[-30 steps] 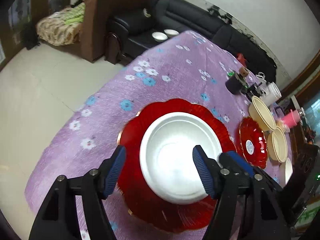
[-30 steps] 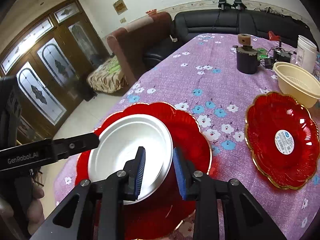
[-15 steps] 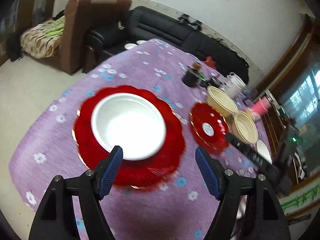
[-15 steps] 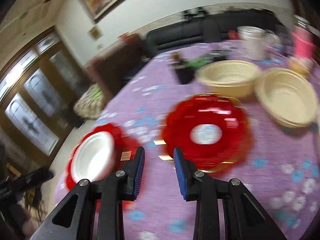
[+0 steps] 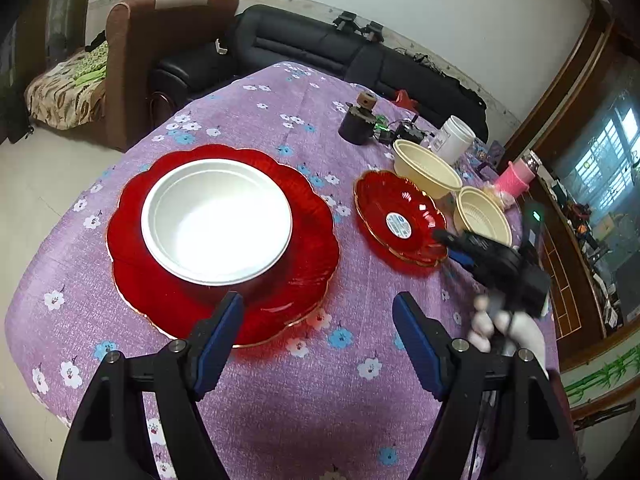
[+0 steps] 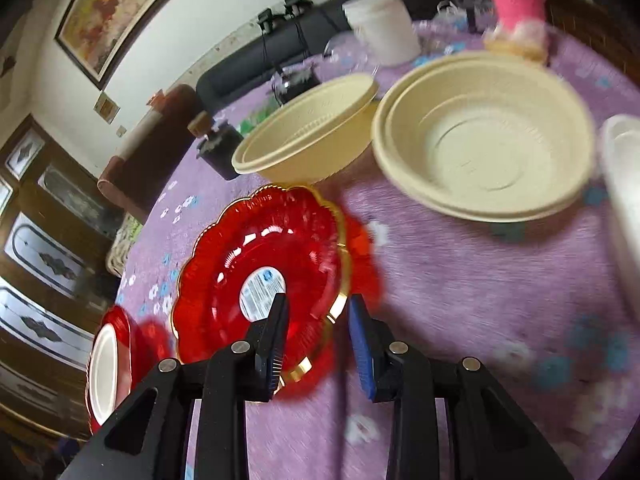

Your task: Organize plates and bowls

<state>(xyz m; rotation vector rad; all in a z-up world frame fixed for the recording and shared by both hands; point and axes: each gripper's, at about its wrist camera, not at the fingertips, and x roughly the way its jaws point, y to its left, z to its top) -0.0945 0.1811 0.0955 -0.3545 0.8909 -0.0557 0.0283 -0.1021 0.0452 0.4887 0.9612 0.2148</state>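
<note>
Fingers (image 6: 276, 336) of the right gripper (image 6: 318, 334) straddle the small red plate's (image 6: 280, 252) gilded edge.

Tabletop (image 5: 256, 412), purple floral cloth. Large red plate (image 5: 304, 280) under white bowl; small red plate (image 5: 416, 204) right; cream bowls (image 5: 428, 168) beyond.

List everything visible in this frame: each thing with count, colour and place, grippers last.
large plate: 1, red with gold rim, near left part of the table
white bowl: 1, on the large plate
small plate: 1, red, sticker in its middle, right of the large plate
cream bowls: 2, beyond and right of the small plate
white jar: 1, far side
dark pot: 1, far side
pink cup: 1, far right
tablecloth: purple, flowered
left gripper: open, over bare cloth
right gripper: open, straddling the small plate's rim
</note>
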